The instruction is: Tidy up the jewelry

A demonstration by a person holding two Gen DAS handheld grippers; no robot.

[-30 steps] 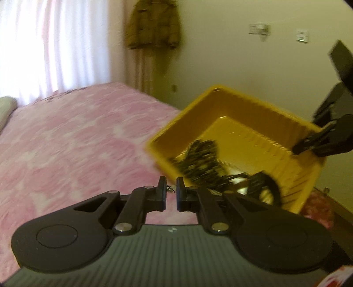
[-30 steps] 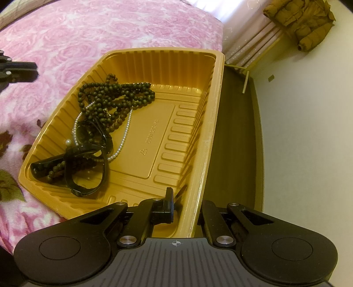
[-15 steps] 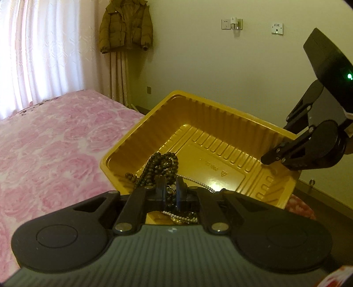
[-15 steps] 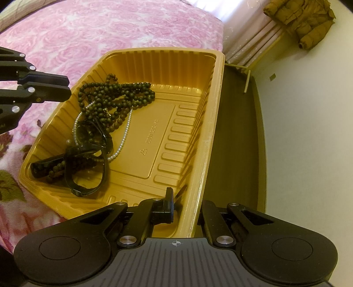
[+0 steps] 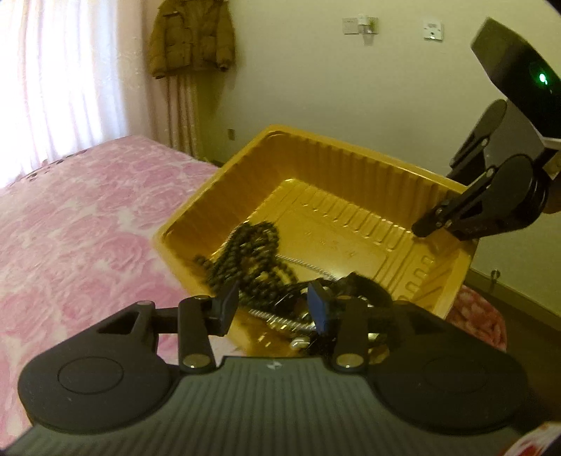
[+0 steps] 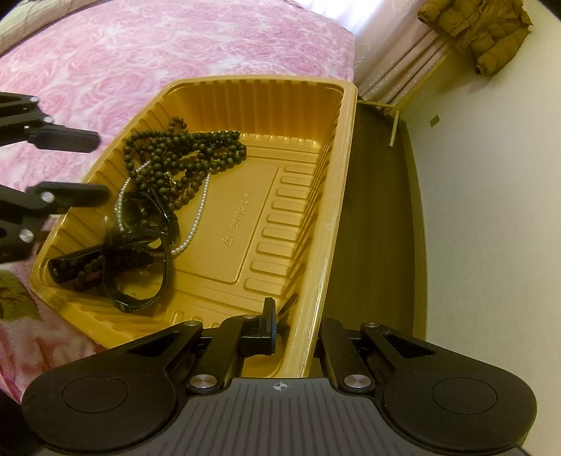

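Pink rose-patterned bed (image 6: 157, 52); yellow tray (image 6: 336, 196) at its edge, seemingly overhanging dark floor.

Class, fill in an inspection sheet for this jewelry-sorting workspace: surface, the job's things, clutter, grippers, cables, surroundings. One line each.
Surface: pink rose-patterned bedspread, with the yellow plastic tray at the bed's edge.
Job's things: dark bead strands, a pearl strand and a black strap lie tangled together in the tray's left part.
Clutter: nothing seen.
Grippers: left gripper over the tray's near rim, jaws opening, nothing pressed between them; right gripper shut on the tray's rim.
Cables: nothing seen.
Surroundings: brown jacket hanging by the curtain, wall sockets, dark floor.
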